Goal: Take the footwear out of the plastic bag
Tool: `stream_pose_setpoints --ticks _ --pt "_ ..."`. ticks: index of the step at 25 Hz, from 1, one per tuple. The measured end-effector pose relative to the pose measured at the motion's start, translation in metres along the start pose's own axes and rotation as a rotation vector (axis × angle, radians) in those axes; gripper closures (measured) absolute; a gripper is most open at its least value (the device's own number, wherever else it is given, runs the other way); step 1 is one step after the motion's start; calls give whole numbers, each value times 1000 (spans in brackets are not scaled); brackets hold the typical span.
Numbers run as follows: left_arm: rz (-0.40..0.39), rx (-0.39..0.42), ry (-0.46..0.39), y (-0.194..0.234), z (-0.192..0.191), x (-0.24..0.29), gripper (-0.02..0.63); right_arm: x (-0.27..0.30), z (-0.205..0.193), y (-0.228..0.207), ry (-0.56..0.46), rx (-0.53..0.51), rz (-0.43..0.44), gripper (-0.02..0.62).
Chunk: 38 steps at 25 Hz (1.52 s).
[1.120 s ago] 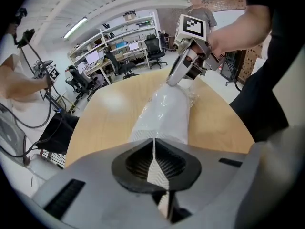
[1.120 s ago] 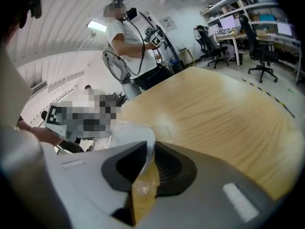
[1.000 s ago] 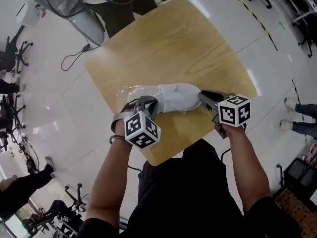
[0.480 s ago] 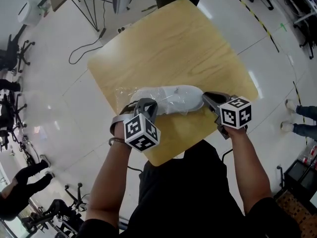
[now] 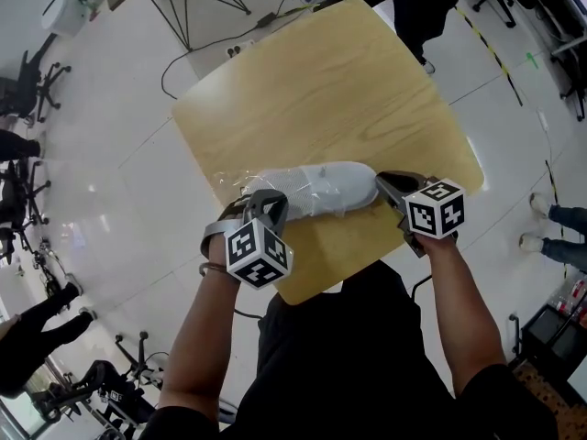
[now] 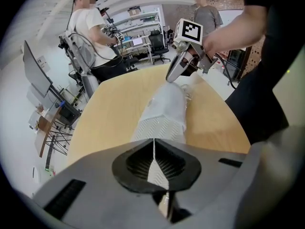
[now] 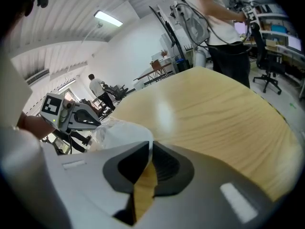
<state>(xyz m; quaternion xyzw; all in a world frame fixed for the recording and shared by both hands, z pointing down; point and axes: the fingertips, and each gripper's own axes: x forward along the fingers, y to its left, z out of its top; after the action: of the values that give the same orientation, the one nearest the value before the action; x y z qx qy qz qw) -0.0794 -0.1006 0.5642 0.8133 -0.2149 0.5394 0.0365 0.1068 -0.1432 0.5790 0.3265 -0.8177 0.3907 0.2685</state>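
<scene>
The shoe (image 5: 316, 189), white and wrapped in the clear plastic bag (image 5: 231, 180), lies on its side across the near corner of the tabletop (image 5: 321, 81). The bag's left end reaches the near-left edge, and the toe end sits a little in from the near-right edge. The left gripper (image 5: 268, 200) is set at the bag's left end with its jaws brought together to a hairline. The shoe's patterned sole is seen just beyond them, but it cannot be told whether film is pinched there. The right gripper (image 5: 382, 181) is placed at the toe end. Its jaws have just been closing and are left a narrow slit apart. Only tabletop wood is seen through the slit and no part of the shoe lies in it; whether a fold of film is caught at the tips cannot be told. The step in hand is judged to be securing both ends so that bag and shoe can be drawn apart. It would be done well if film alone were taken at one end, clear of the shoe's upper, so that the bag is not clamped onto the shoe. The pull is best kept along the shoe's length and low over the tabletop, since a sideways tug could bunch the film round the heel or collar. As the bag already meets the near-left edge, the shoe should be kept supported on the wood while the film is slid off, lest it be dragged over that edge.
</scene>
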Motion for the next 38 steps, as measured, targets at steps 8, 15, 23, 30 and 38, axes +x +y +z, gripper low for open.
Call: stream_pose_setpoints --ticks 8,15,23,30,38 --pt "23 -23 26 4 -21 -6 592 0 -1 -2 8 -12 -36 595" --pt "54 -71 42 19 -39 -9 595 3 0 2 -17 136 47 576" --pt "47 -80 45 19 -44 -2 595 34 -21 35 59 238 157 437" --pt "51 -87 44 22 -47 -4 595 27 -15 30 28 211 136 479" --pt "51 -75 41 23 -48 -9 595 11 -12 14 29 149 65 485"
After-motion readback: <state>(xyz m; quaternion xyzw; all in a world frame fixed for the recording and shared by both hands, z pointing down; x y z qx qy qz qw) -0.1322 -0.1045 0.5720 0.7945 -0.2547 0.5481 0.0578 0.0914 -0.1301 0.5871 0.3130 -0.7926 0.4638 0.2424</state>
